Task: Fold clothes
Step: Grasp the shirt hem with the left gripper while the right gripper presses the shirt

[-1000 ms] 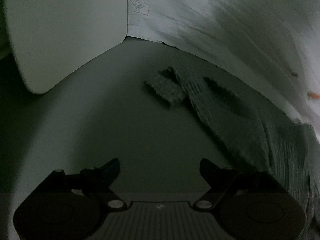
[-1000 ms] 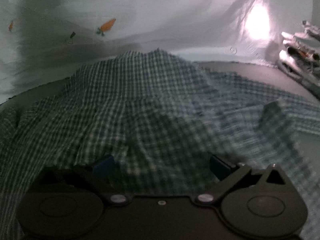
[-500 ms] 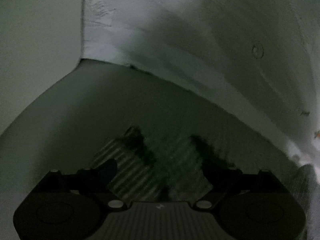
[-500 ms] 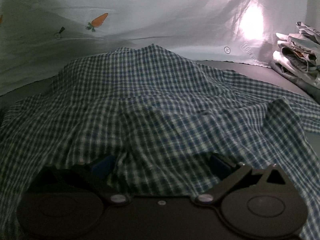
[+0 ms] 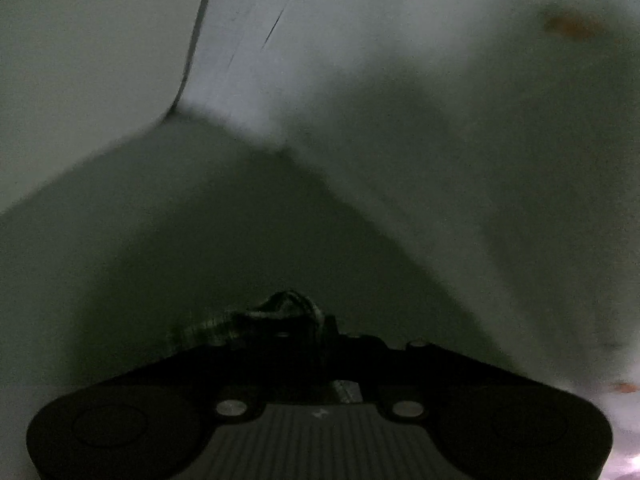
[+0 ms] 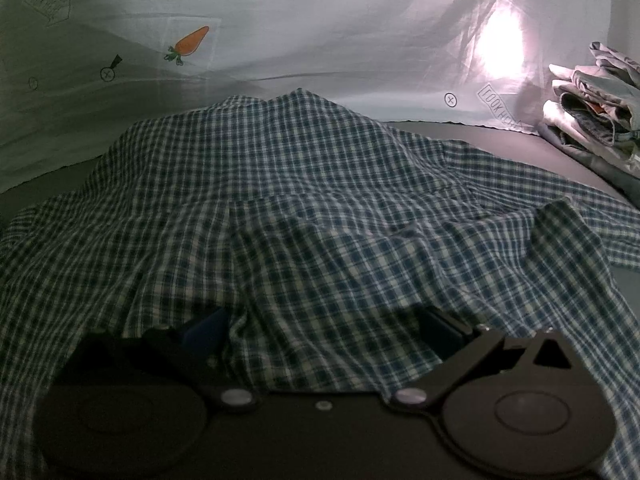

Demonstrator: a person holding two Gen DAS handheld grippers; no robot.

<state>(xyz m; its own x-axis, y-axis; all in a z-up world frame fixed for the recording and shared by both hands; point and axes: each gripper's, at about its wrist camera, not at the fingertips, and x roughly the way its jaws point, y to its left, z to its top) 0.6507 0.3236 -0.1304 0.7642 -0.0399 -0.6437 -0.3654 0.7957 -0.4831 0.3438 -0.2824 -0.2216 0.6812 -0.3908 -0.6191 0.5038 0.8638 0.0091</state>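
Note:
A blue-and-white checked shirt lies spread and rumpled on a dark grey table. My right gripper is open, low over the shirt's near part, with cloth between its fingers. In the dim, blurred left wrist view my left gripper is shut on a bunched bit of the checked shirt, which pokes out above the closed fingers over the table.
A pale sheet with carrot prints hangs behind the table and also shows in the left wrist view. A pile of folded clothes sits at the far right. A white panel stands at the left.
My left gripper moved forward onto the shirt's end piece and shut on it. My right gripper stayed open over the shirt, with the view shifting slightly.

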